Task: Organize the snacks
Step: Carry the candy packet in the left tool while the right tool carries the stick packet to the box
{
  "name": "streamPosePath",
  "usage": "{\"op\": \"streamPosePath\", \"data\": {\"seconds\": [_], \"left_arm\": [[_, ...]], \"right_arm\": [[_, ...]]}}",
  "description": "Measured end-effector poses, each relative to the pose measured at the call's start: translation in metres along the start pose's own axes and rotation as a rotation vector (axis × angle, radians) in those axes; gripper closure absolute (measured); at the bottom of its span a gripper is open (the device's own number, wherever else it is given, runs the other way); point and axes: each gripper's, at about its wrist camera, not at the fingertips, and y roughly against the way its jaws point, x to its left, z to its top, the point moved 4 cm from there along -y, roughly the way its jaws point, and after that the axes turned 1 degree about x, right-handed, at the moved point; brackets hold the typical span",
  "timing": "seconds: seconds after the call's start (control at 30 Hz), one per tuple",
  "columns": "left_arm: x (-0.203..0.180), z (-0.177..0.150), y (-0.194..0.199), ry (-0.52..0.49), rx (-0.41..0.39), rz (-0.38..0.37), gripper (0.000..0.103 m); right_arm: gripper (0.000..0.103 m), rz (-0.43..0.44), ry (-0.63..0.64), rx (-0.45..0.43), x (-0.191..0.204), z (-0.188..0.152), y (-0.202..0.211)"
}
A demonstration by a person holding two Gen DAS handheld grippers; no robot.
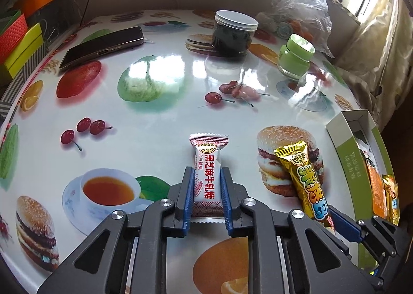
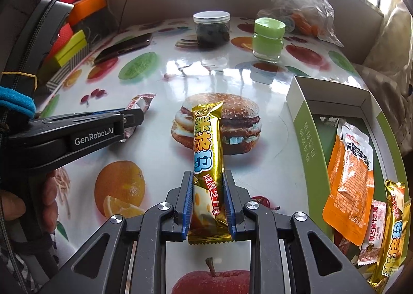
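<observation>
left wrist view shows the left gripper (image 1: 207, 185) clamped on the white candy (image 1: 207, 177), its blue pads pressing the wrapper's long sides while the pack lies on the table (image 1: 165, 113). right wrist view shows the right gripper (image 2: 208, 190) clamped likewise on the gold bar (image 2: 208, 144), near its lower end, the rest jutting forward over the printed burger. the box (image 2: 300, 113) sits just to the right, already holding an orange pouch (image 2: 348, 180) and other packs.

risks, as i judge them: both wrappers are slick film, crimped at the ends, soft and puffy in the middle, so a pack may slide or twist between the pads on the lift. the gold bar is long and held at one end; it may droop and catch the box wall. the two grippers are close, so moving both toward the box together may make them bump. the box is light card and may shift if nudged. the tabletop is glossy and smooth, offering little friction.
</observation>
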Motion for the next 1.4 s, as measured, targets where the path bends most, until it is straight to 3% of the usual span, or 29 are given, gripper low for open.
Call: {"op": "streamPosePath", "data": {"seconds": [0.73,1.4], "left_arm": [[0.008,-0.005,0.027,-0.001,-0.049,0.0,0.083],[-0.024,-0.012,0.076,-0.067,-0.127,-0.089,0.082]], "right_arm": [[0.082,0.005,0.003,-0.03,0.011,-0.002,0.017],[0.082,-0.026,-0.068,-0.112,-0.002,-0.02,0.069]]}}
